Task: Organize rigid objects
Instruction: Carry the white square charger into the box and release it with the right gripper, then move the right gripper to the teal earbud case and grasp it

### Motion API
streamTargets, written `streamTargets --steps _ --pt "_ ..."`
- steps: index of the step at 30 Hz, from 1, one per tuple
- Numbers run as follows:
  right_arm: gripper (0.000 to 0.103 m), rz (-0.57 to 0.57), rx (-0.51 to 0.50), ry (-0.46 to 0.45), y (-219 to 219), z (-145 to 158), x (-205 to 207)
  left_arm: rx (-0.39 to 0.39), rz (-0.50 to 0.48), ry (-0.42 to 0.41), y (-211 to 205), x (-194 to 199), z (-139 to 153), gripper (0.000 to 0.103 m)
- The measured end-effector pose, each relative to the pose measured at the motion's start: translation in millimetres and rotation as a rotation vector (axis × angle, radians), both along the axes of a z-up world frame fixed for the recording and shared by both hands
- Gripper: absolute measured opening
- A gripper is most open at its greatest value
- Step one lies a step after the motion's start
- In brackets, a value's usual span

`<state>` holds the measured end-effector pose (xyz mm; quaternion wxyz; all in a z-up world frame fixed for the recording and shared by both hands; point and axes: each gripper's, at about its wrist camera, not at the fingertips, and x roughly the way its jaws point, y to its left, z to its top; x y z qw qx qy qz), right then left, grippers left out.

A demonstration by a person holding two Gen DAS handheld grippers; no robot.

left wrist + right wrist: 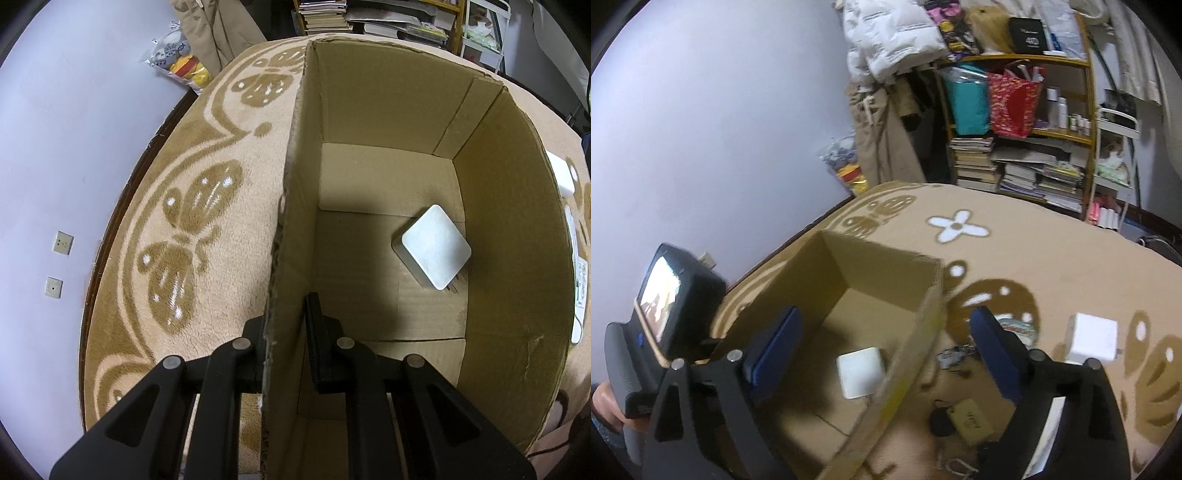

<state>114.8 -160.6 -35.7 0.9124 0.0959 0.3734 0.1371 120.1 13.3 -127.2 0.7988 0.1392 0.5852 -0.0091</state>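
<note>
An open cardboard box (498, 221) stands ahead of the left tongs, a flat white square adapter (436, 247) lying inside near its right wall

I see a plain brown cardboard box (369, 110) on a beige blanket (229, 258) with brown butterfly pattern, and a white adapter (436, 247) inside.

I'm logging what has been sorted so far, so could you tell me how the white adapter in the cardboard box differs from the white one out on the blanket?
The white adapter in the box lies flat on the cardboard box floor; the white adapter on the blanket sits outside, on the patterned blanket. The boxed one shows a broad flat face; the other looks more cube-like. Both are white with rounded corners, and neither is gripped.
</note>
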Motion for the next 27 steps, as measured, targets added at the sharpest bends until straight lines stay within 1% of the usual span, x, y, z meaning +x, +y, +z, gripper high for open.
streamTargets --steps 9,16,25,27 --pt "0.098 -0.106 -0.003 0.048 -44 -13 14 -0.002 0.002 0.001 0 0 0 0.013" --pt "0.098 -0.158 0.003 0.126 -69 -40 28 0.0 0.002 0.002 -1 0 1 0.013" --pt "0.098 -0.154 0.02 0.228 -80 -73 42 0.005 -0.001 0.0 -1 -1 1 0.013" --pt "0.096 -0.148 0.027 0.244 -80 -80 43 0.007 -0.001 0.0 -1 -1 0 0.013"
